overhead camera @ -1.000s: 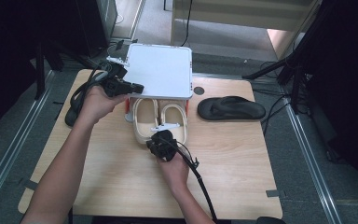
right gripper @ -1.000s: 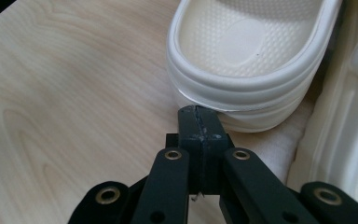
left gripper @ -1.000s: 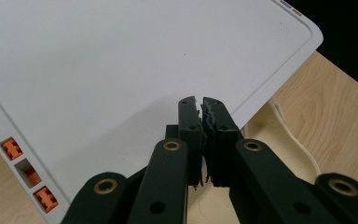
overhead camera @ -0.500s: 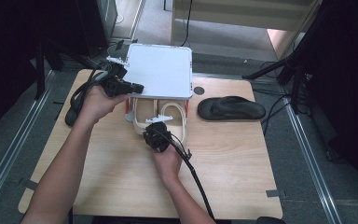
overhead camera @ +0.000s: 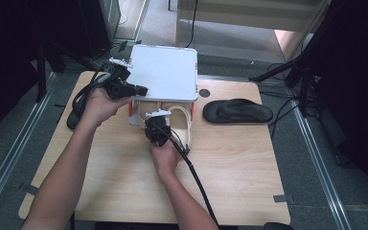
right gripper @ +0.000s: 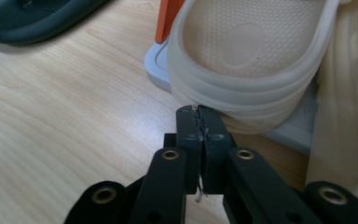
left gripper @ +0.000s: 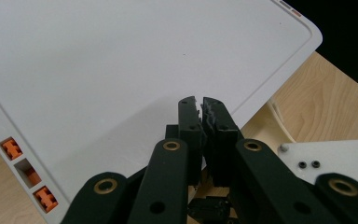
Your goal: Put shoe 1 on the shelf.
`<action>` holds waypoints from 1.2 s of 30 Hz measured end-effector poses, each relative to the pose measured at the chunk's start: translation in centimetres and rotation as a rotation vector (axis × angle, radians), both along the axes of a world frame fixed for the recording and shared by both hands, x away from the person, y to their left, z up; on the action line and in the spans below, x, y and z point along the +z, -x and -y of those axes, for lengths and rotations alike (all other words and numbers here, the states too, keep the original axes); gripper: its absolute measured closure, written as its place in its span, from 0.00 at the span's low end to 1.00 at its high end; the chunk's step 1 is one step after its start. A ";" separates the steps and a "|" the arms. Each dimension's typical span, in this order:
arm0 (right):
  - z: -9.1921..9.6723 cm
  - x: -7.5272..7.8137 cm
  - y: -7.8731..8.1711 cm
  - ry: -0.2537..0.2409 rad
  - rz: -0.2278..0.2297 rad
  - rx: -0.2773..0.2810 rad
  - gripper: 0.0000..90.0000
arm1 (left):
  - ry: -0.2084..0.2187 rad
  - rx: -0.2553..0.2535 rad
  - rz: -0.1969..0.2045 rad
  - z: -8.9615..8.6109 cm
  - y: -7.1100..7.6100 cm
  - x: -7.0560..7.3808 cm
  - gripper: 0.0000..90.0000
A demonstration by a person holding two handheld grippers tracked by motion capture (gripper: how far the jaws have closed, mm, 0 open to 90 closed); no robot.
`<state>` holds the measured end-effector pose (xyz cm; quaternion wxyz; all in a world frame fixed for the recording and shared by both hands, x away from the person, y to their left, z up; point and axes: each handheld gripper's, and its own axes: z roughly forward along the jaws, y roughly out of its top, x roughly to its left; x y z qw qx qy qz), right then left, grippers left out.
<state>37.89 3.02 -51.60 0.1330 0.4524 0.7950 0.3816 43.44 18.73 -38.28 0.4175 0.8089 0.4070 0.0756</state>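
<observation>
A white box lid (overhead camera: 163,72) (left gripper: 121,60) stands tilted over a low white base (right gripper: 161,65) with orange posts (right gripper: 168,18). Two cream slippers (overhead camera: 183,120) lie partly under it. My left gripper (overhead camera: 136,89) (left gripper: 203,105) is shut, its tips resting against the lid near its front left corner, with nothing between the jaws. My right gripper (overhead camera: 154,125) (right gripper: 198,112) is shut too, with its tips touching the heel of one cream slipper (right gripper: 247,46). The second cream slipper (right gripper: 345,93) lies right beside the first one.
A black slipper (overhead camera: 237,111) lies on the wooden table (overhead camera: 249,177) to the right of the box, and another black slipper (overhead camera: 76,108) (right gripper: 28,14) at the table's left edge. A cable (overhead camera: 191,167) trails from my right gripper toward the front edge.
My right gripper has moved away from the person and leftward, up to the box, and the cream slippers now lie further under the lid. The left gripper has stayed where it was.
</observation>
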 end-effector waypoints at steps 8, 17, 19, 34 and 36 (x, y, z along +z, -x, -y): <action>-0.2 0.6 0.7 -0.039 0.009 0.037 1.00 | 0.003 -0.002 -0.001 -0.1 0.0 0.0 0.97; 1.7 2.4 3.4 -0.075 0.030 0.109 1.00 | 0.006 0.004 -0.004 -0.1 0.0 0.0 0.97; 2.5 2.8 3.9 -0.079 0.028 0.123 1.00 | 0.007 0.003 -0.005 -0.1 -0.1 0.0 0.97; 7.7 2.8 7.3 -0.107 -0.019 0.157 1.00 | 0.004 -0.001 -0.007 -0.2 -0.1 0.0 0.97; 8.4 2.6 7.7 -0.113 -0.024 0.153 1.00 | 0.007 0.004 -0.005 -0.1 -0.1 0.0 0.97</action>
